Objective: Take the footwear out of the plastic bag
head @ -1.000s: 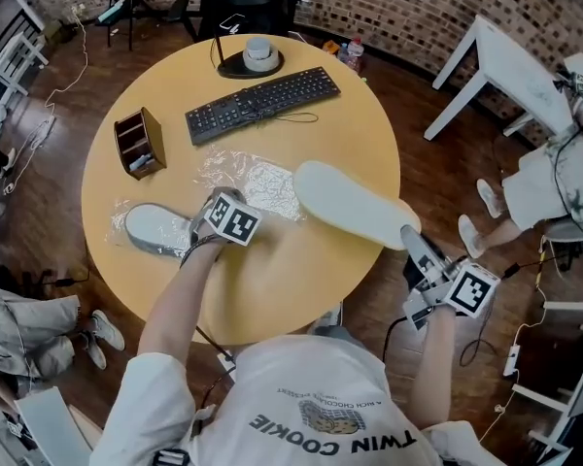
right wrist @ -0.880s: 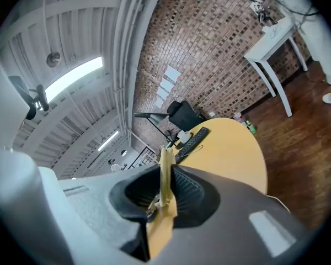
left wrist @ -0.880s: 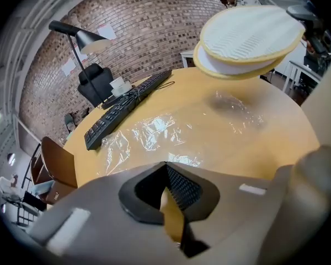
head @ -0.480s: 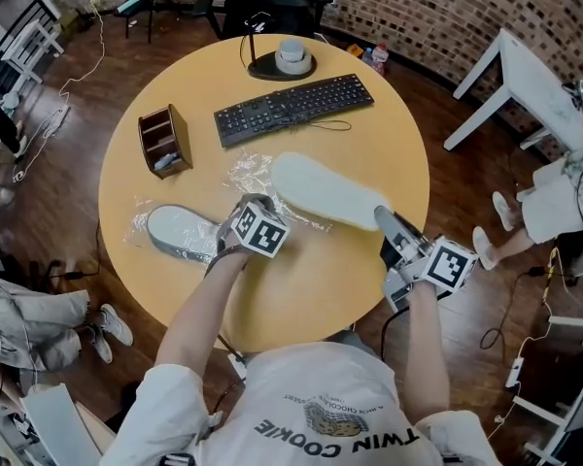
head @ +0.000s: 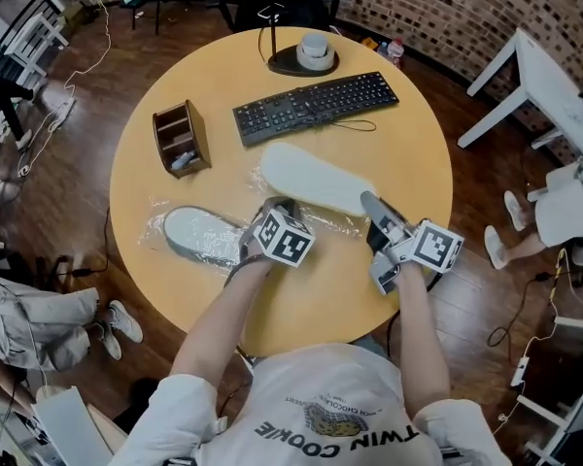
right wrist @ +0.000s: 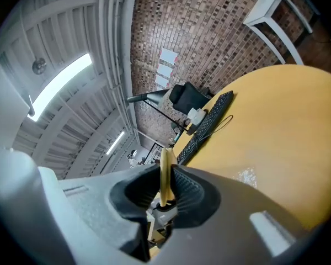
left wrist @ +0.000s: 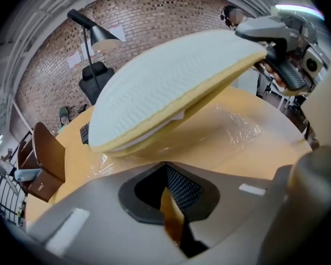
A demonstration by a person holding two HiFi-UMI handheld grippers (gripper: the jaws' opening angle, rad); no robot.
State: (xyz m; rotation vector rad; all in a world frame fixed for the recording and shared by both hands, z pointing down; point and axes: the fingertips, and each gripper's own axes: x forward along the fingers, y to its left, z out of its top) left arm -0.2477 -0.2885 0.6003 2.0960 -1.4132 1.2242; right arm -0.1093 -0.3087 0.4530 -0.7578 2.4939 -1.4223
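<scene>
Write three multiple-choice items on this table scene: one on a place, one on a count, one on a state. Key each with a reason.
1. Where is the slipper that nothing holds?
A. on the floor
B. on the table, under clear plastic
C. on a chair

2. How many slippers are on or over the table?
A. one
B. two
C. four

3. What are the right tongs doing?
A. standing open and empty
B. clamped on the edge of the pale slipper
C. gripping a pen

Key:
1 B: the head view shows it lying on the tabletop beneath crinkled film.
2 B: one is wrapped, and one is held up with its sole showing.
3 B: the right gripper view shows a thin yellowish edge pinched between the pads.
</scene>
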